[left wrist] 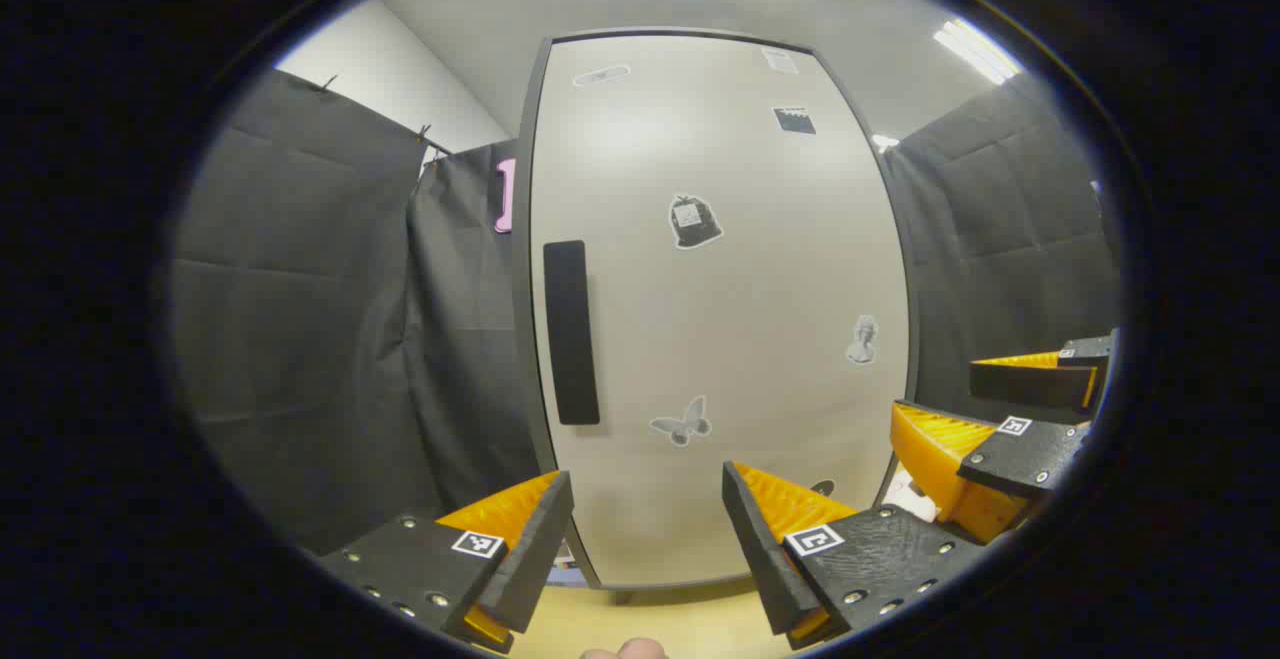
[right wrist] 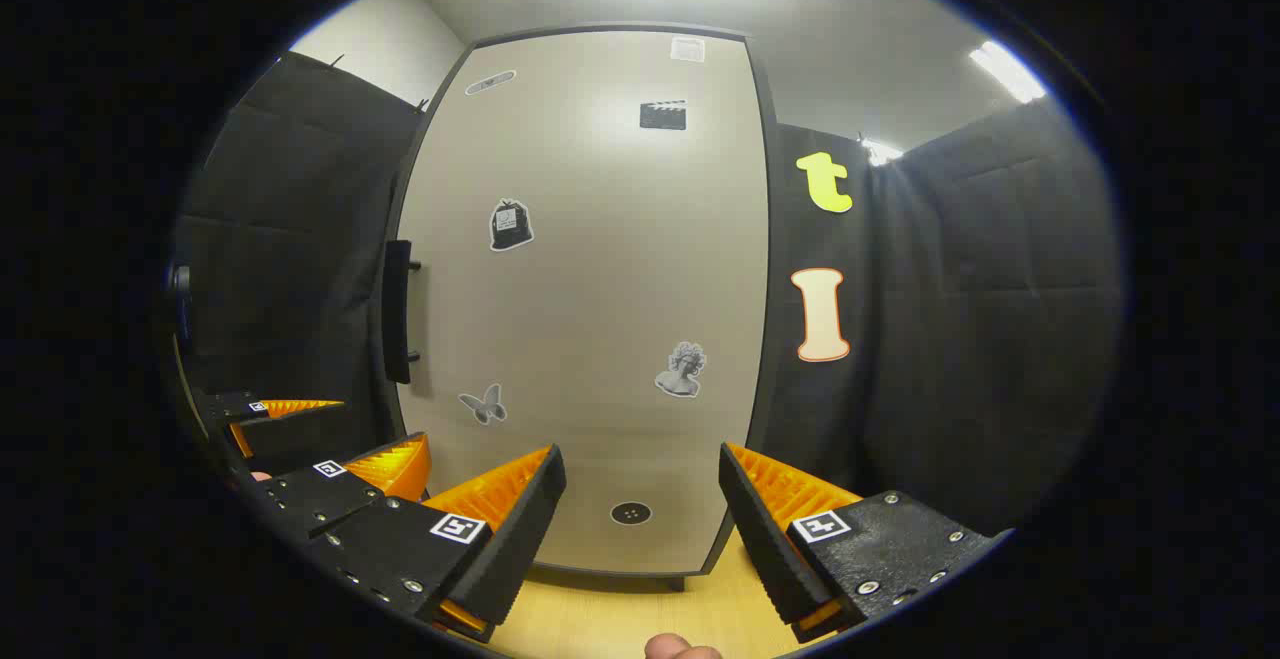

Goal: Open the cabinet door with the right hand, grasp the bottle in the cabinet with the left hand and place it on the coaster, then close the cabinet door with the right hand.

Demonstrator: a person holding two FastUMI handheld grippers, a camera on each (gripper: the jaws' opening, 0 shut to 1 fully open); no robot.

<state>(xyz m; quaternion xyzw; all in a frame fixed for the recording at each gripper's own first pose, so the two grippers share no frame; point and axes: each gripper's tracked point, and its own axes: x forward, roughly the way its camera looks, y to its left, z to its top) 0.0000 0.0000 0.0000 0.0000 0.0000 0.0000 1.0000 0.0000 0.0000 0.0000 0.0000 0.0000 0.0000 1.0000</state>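
Observation:
The cabinet door (left wrist: 720, 319) is closed, a pale panel with several stickers and a dark frame. Its black vertical handle (left wrist: 571, 332) sits on the door's left side. My left gripper (left wrist: 648, 549) is open, a short way in front of the door's lower part, with nothing between its fingers. My right gripper (left wrist: 985, 404) hangs open farther right, beside the door's right edge. In the right gripper view the same closed door (right wrist: 590, 289) faces me, the handle (right wrist: 398, 311) stands off its left edge, and my right gripper (right wrist: 640, 529) is open. The left gripper (right wrist: 330, 434) shows at lower left.
A light wooden tabletop (left wrist: 640, 624) runs under the cabinet's bottom edge (right wrist: 600, 619). Black cloth walls (left wrist: 300, 339) close in on both sides of the cabinet (right wrist: 980, 339). A fingertip (right wrist: 680, 649) shows at the bottom edge.

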